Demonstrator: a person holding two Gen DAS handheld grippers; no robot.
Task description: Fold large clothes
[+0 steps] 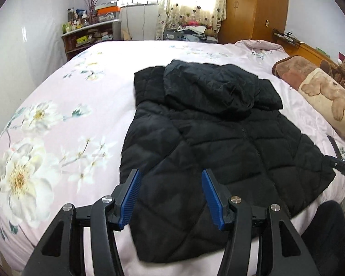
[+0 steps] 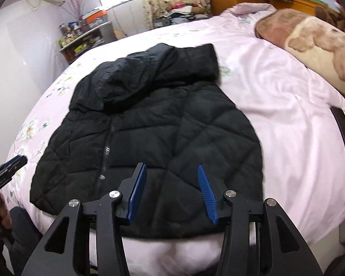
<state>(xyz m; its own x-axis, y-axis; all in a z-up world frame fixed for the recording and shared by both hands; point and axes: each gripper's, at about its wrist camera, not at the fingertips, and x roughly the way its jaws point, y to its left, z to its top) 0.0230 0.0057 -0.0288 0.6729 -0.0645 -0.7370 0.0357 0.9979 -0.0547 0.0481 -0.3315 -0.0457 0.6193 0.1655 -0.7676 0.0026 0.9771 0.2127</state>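
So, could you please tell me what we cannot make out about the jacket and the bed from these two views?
- Jacket sleeves: neither view shows them, apparently folded under the body.
- Jacket's near hem: in the right wrist view, hidden behind the right gripper.
- Dark flat object on the bedsheet: cut by the frame edge, blurred, unidentifiable.
- Shelf items: too small.

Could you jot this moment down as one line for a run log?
black jacket: flat on bed, sleeves in | left tool: open, empty | right tool: open, empty
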